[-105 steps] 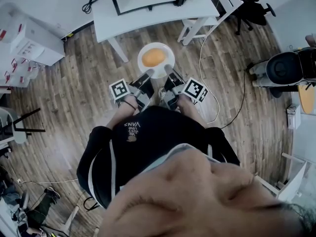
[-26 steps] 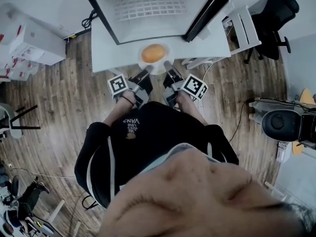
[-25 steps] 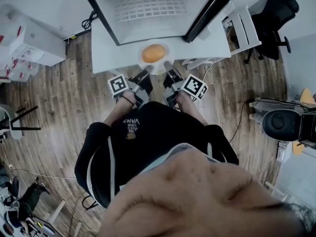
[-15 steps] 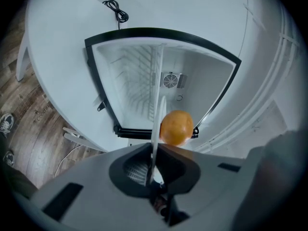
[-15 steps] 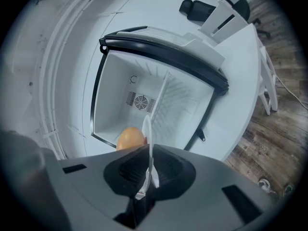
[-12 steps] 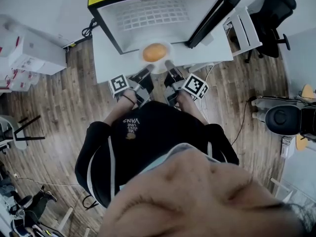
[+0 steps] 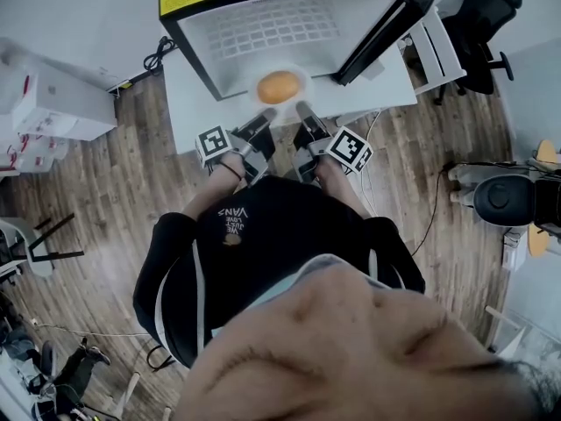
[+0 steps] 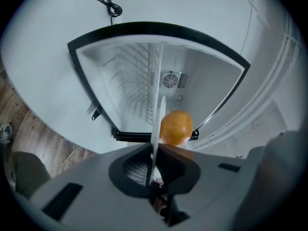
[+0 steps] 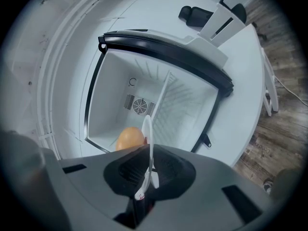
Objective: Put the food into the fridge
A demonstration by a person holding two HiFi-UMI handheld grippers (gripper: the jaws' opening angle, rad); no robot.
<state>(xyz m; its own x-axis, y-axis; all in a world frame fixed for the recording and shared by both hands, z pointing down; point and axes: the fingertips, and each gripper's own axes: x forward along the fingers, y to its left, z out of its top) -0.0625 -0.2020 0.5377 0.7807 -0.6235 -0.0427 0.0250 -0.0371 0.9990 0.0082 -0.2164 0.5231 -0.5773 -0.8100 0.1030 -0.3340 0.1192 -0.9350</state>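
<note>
A white plate carries a round orange piece of food. It hangs just in front of the open mini fridge, over the white table. My left gripper is shut on the plate's near left rim, and my right gripper is shut on its near right rim. In the left gripper view the plate shows edge-on between the jaws, the food to its right and the gripper clamped on it. The right gripper view has the plate, the food and the gripper likewise.
The fridge's inside is white with a wire shelf and a small fan at the back. Its door stands open to the right. White boxes sit at the left, an office chair at the upper right, and a round black device on the wood floor.
I have walked up to the fridge. The plate, held in both grippers throughout, has gone from over the floor to the fridge's opening.
</note>
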